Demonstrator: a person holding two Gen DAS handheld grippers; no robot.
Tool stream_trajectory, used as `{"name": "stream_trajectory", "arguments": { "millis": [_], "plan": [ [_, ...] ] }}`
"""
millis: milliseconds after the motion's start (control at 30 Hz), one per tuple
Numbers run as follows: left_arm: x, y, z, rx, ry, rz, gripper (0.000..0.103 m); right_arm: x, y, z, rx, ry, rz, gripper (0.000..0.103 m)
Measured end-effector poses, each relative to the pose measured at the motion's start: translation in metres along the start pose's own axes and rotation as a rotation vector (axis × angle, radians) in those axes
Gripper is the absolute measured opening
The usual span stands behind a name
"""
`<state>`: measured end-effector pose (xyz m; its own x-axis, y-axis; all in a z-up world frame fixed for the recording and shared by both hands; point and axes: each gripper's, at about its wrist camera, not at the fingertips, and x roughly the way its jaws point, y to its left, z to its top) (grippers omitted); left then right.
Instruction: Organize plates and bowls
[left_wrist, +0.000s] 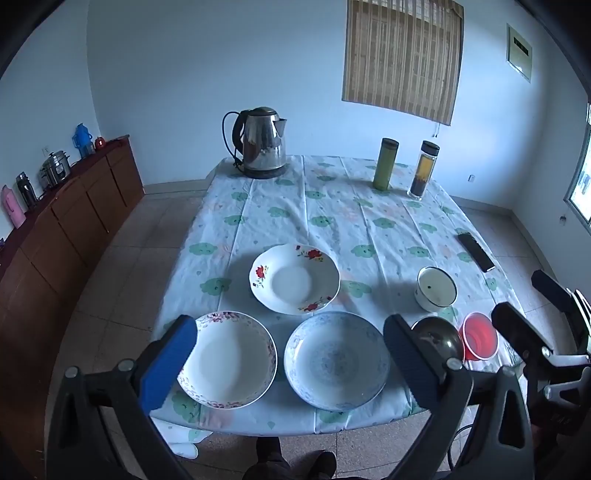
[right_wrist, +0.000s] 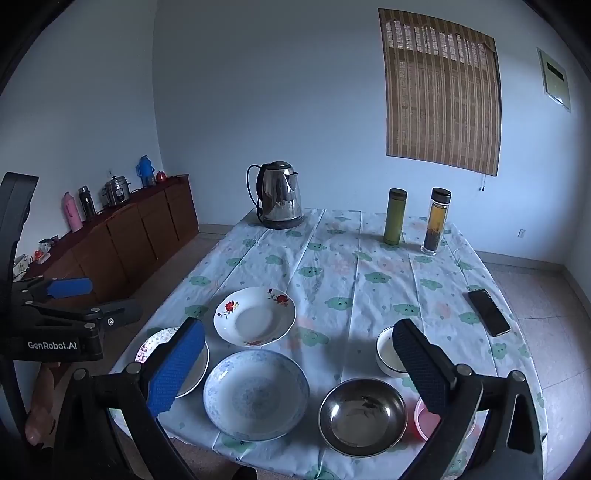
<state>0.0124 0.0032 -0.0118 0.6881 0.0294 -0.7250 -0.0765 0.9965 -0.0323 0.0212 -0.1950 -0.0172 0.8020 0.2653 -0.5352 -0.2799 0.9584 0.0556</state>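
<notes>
- Both grippers hover above the table's near edge, fingers spread wide, holding nothing.
- Left gripper: over pink-rimmed plate and blue plate; rose plate behind.
- Right gripper: above steel bowl, white bowl, red bowl.

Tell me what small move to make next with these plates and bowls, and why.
Probably lower the left gripper toward the pink-rimmed plate at the near left edge. Both grippers are open and empty above the table, and all three plates lie apart, unstacked, so gripping one rim comes first.
</notes>
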Motion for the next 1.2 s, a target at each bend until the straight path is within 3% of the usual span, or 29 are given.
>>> {"name": "stream_trajectory", "arguments": {
  "millis": [1200],
  "plan": [
    [0.005,0.011,-0.011,-0.024,0.022,-0.004,0.102,0.005,0.015,-0.004,-0.015,0.039,0.044,0.102]
  ]
}}
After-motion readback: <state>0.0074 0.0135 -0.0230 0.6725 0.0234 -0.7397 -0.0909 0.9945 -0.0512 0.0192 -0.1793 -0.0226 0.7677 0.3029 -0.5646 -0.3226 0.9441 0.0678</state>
